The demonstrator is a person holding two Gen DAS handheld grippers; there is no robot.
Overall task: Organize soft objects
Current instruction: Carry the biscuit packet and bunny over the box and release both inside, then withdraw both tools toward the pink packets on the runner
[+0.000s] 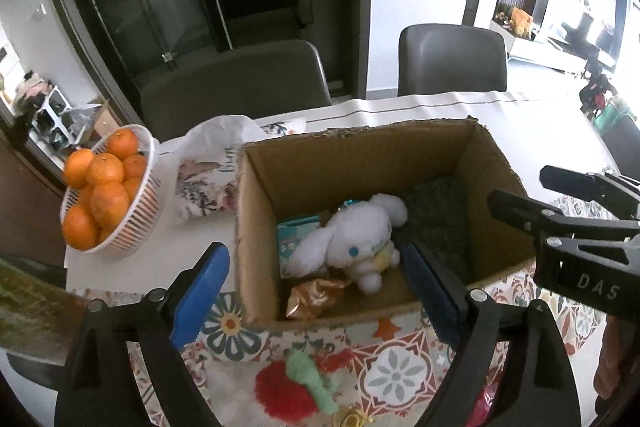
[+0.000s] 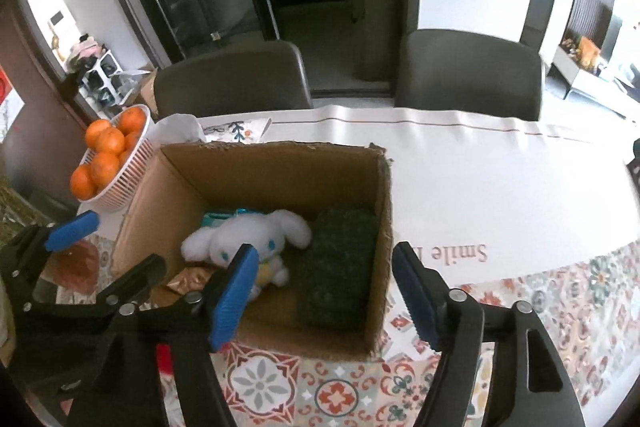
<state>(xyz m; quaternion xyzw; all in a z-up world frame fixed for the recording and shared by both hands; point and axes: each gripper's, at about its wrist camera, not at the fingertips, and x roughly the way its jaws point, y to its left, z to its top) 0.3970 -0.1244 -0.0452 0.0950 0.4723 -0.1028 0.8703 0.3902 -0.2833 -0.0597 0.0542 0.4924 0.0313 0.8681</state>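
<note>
An open cardboard box stands on the table. Inside lie a white plush rabbit, a dark green cushion, a teal packet and a gold foil bag. A red and green plush lies on the patterned cloth in front of the box, just below my left gripper, which is open and empty over the box's near wall. My right gripper is open and empty over the box's right near corner; it also shows at the right of the left wrist view.
A white basket of oranges stands left of the box. A printed white bag lies between them. Two grey chairs stand behind the table. A patterned cloth covers the near table.
</note>
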